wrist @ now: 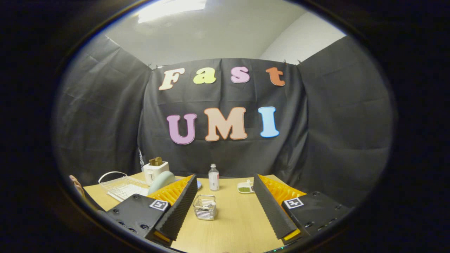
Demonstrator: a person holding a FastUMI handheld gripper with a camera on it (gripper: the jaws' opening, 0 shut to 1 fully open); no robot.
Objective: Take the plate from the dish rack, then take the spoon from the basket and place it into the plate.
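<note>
Plate: one pale green plate (pixel 161 181) is standing on edge at the near end of the dish rack, partly hidden behind the left finger's tip.
Dish rack: one white wire dish rack (pixel 121 185) is sitting on the light wooden table (pixel 235 218), well off to the left of the fingers.
Basket: one small silver wire-mesh basket (pixel 204 207) is standing on the table between the two fingers, closer to the left one.
Spoon: something pale is lying low inside the basket; too small to tell whether it is the spoon.
Gripper: the gripper (pixel 229 207) is hovering above the table with its two fingers spread wide, gripping nothing.
Markers: two square black-and-white tags are showing, one on each finger mount; no words can be read on them.
Toaster: one white toaster (pixel 155 170) is standing behind the rack, with a brown piece poking from its top.
Bottle: one clear plastic bottle (pixel 213 177) with a white cap is standing upright beyond the basket; its label is too small to read.
Dish: one small white dish (pixel 245 187) holding something green is lying right of the bottle, just beside the right finger's tip.
Person: a hand (pixel 76 185) is resting at the table's far-left edge.
In the way: nothing is standing between the fingers and the basket.
</note>
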